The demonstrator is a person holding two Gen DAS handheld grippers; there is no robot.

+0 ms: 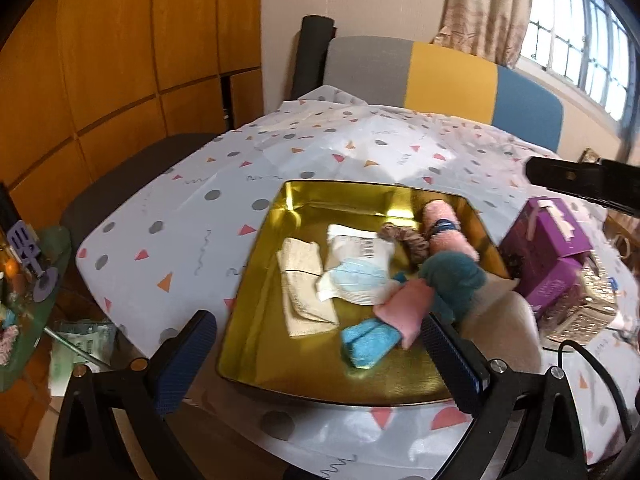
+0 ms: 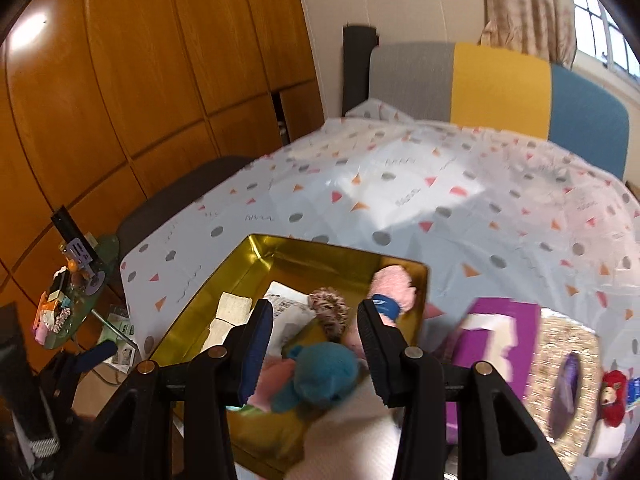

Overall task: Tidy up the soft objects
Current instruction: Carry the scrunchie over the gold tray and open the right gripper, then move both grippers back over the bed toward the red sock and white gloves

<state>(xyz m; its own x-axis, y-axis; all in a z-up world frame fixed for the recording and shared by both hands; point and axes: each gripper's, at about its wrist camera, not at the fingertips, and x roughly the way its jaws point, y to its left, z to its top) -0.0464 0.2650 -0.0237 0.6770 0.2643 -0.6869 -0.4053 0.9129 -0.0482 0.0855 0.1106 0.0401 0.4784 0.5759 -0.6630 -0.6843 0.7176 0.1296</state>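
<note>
Gold tin tray [image 1: 256, 320]: sat on the patterned tablecloth [image 1: 180, 216], holding the soft items.
Teal plush [image 2: 320, 376]: lay at the tray's right edge, draped over a pink cloth [image 1: 404, 308].
Blue towel [image 1: 368, 344]: lay near the tray's front.
Face mask [image 1: 360, 276]: lay at the tray's centre, atop a white packet [image 1: 352, 246].
Pink roll [image 1: 448, 228]: lay in the tray's far right corner, beside a scrunchie [image 1: 404, 240].
Right gripper [image 2: 312, 344]: jaws spread, above the plush, gripping nothing.
Left gripper [image 1: 320, 344]: jaws wide apart over the tray's front, empty.
Purple boxes [image 1: 548, 252]: stood right of the tray.
</note>
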